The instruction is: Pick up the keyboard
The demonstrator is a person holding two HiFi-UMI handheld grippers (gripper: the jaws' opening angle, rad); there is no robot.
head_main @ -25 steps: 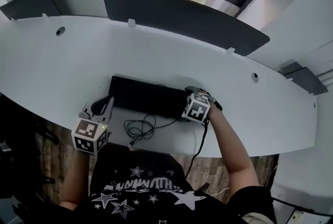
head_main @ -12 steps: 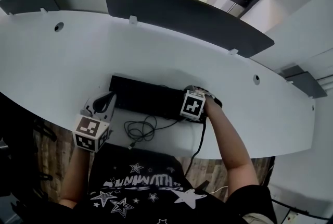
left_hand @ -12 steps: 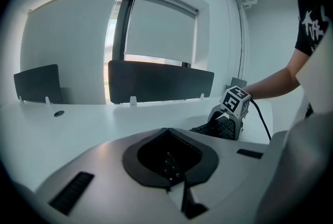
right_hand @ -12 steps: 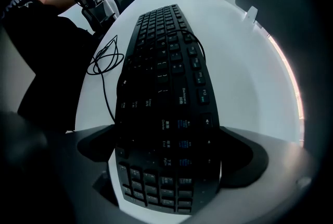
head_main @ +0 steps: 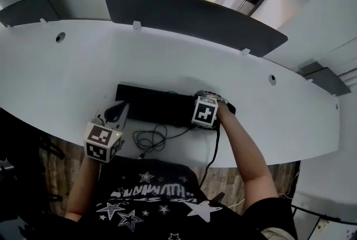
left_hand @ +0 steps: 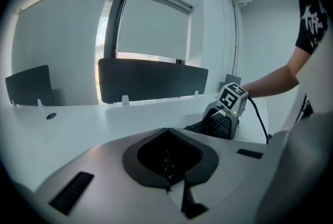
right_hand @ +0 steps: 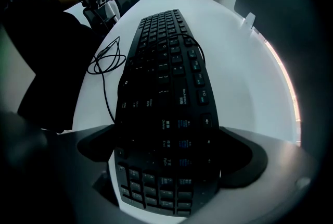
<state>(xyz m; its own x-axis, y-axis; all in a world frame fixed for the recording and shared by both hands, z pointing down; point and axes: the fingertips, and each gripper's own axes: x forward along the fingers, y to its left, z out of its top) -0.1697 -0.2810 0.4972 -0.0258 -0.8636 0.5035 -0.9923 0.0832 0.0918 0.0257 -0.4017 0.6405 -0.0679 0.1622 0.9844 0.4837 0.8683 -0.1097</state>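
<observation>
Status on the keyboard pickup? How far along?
Done: the right gripper is at the right end of the black wired keyboard. In hand: its jaws sit closed against both long edges. Remaining: the lift; it looks flat on the white curved desk. The left gripper, shut and empty, hangs near the other end, apart from it.

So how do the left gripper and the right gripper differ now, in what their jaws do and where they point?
The left gripper has its jaws shut on nothing; the right gripper has its jaws closed on the right end of the keyboard. The left gripper points at a shallow angle across the desk, near the keyboard's left end; the right gripper points straight down. Both carry a marker cube.
</observation>
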